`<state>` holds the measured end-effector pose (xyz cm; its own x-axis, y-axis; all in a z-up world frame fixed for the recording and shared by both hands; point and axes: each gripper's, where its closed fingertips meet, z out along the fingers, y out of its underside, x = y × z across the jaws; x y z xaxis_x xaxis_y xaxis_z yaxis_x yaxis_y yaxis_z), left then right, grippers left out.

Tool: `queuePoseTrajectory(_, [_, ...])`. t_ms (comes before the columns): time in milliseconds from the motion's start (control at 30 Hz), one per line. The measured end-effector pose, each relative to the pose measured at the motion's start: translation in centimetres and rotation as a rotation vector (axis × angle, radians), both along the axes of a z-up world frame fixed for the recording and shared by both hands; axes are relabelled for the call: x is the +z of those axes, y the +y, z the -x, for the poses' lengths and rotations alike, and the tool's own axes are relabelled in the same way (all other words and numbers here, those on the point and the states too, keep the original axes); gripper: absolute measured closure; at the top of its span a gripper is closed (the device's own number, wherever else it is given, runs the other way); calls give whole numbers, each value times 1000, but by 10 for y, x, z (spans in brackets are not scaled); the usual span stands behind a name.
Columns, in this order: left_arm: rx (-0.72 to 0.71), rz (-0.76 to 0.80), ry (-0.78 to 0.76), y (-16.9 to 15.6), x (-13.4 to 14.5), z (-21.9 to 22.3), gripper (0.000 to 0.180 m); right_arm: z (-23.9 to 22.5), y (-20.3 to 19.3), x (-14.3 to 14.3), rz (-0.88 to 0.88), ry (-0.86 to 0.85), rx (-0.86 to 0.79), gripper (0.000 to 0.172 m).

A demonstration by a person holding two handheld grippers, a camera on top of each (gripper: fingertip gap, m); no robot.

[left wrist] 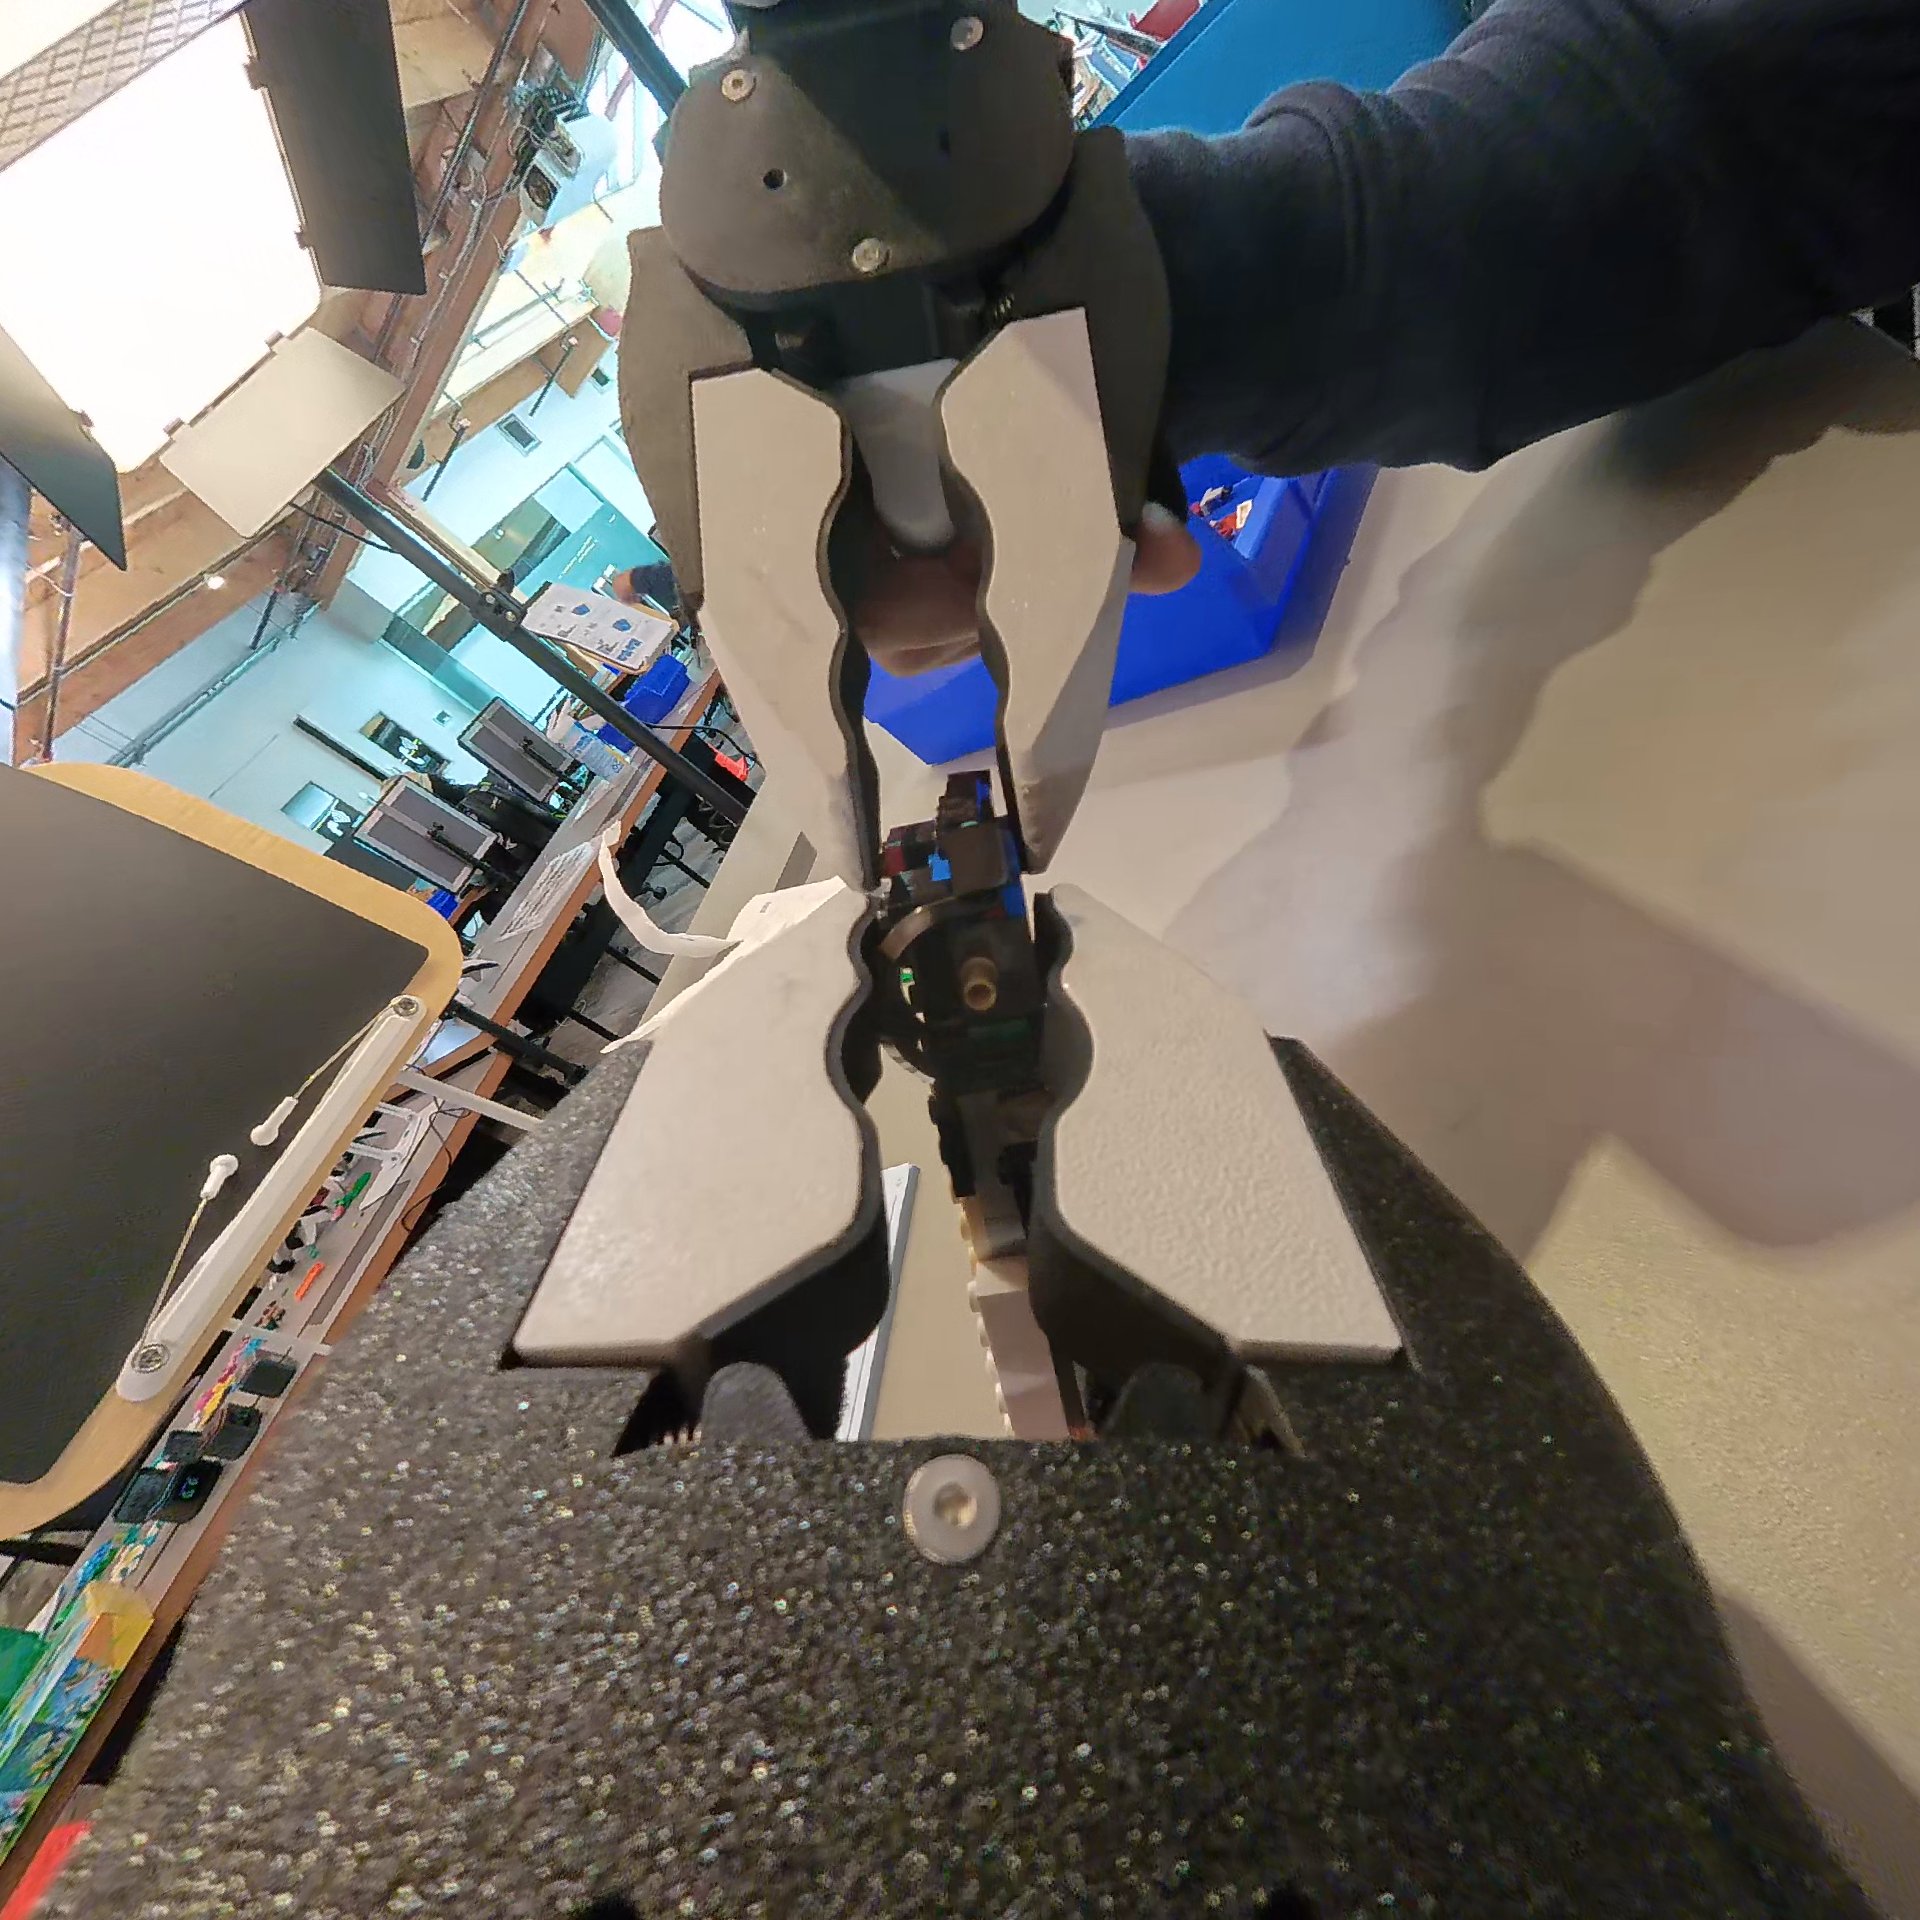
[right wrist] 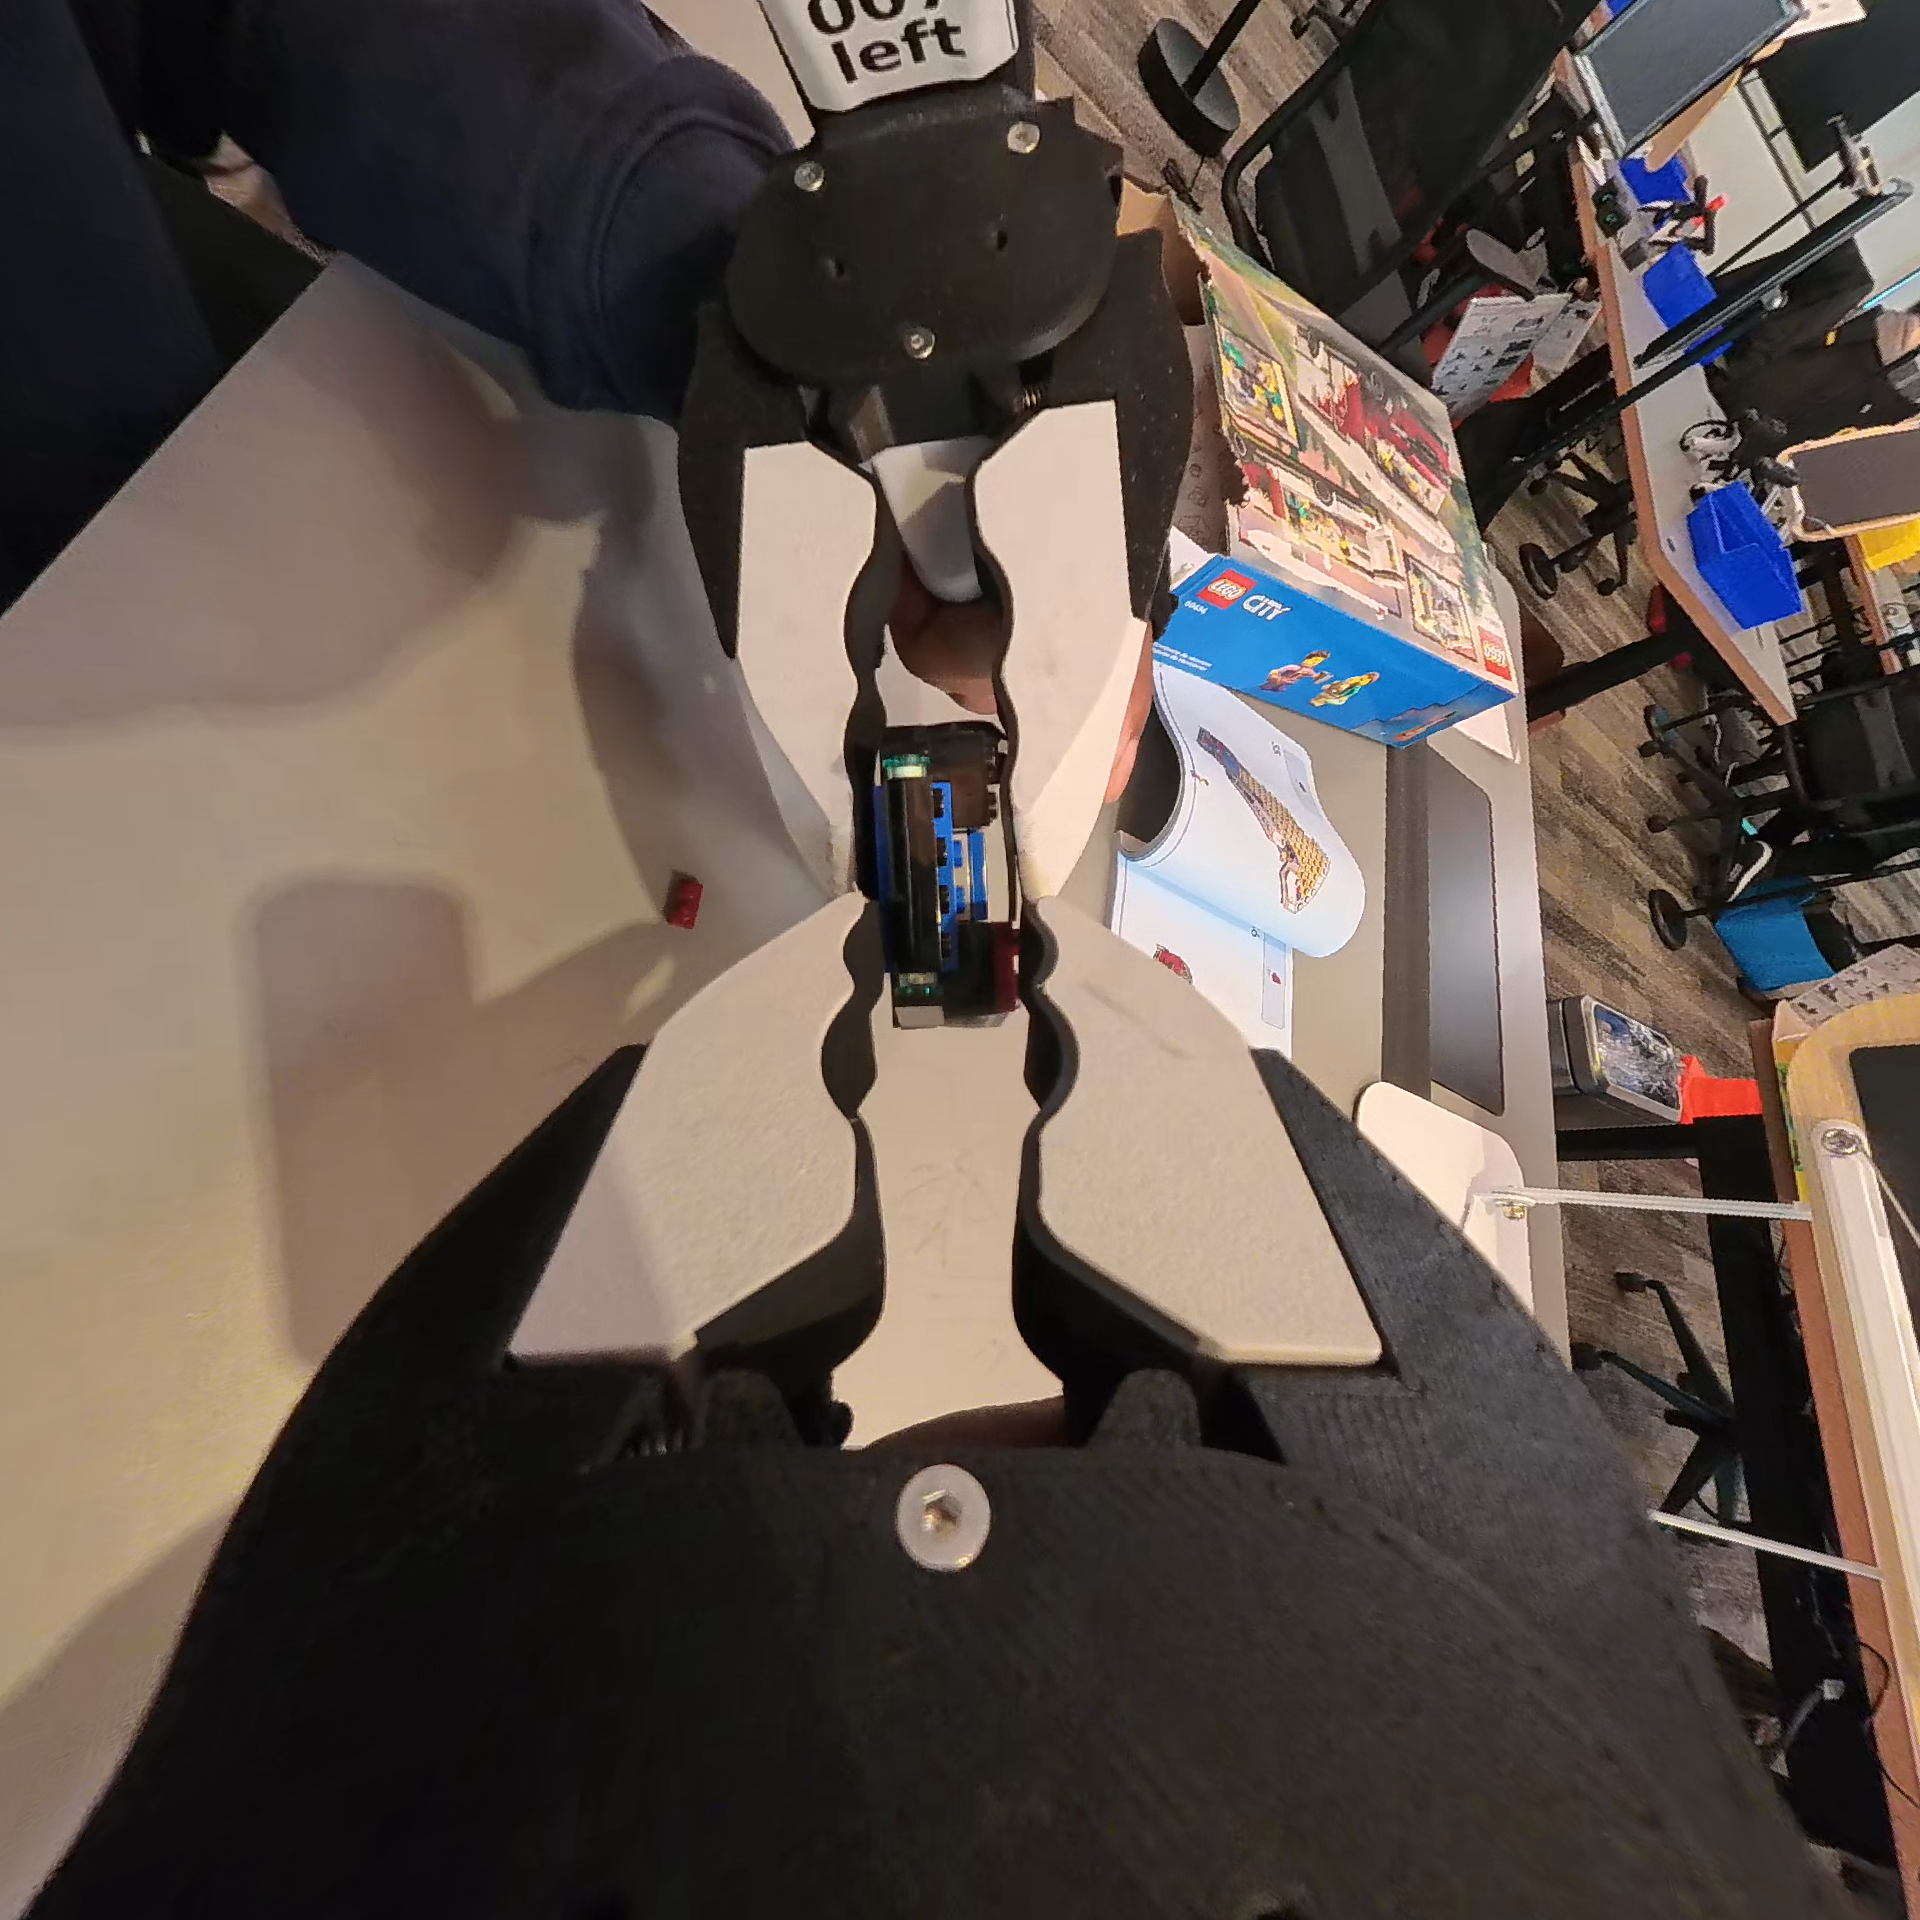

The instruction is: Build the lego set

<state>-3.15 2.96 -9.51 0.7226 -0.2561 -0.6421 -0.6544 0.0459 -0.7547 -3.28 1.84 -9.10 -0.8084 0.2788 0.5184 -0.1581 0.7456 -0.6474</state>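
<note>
**Two grippers clamped on one brick model, tip to tip**

Left gripper (left wrist: 951, 914) clenched on a brick model (left wrist: 961, 997) of black and blue pieces, pads pressed to both sides. Right gripper (right wrist: 943, 914) clenched on the same brick model (right wrist: 935, 873) from the opposite end, fingertips nearly meeting the other pair. Held above a white table (right wrist: 312, 727). Near by on that table: a small red brick (right wrist: 683, 900) left of the jaws, an open instruction booklet (right wrist: 1236, 862) to the right, a blue box (right wrist: 1340, 665) beyond it. Dark sleeve (left wrist: 1507, 260) behind the far gripper.
</note>
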Motion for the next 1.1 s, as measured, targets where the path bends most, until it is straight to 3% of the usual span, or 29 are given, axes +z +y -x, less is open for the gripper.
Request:
queuePoseTrajectory(133, [3, -29, -3, 0, 3, 1, 153, 1, 0, 3, 48, -10, -15, 146])
queuePoseTrajectory(267, [-23, -36, -17, -3, 5, 0, 153, 3, 8, 8, 89, -21, -39, 129])
queuePoseTrajectory(500, [-34, -46, -3, -4, 5, -3, 153, 0, 4, -3, 54, -43, -10, 145])
queuePoseTrajectory(1100, [-34, -31, 5, -3, 1, -3, 153, -1, 6, -6, 25, -34, 4, 146])
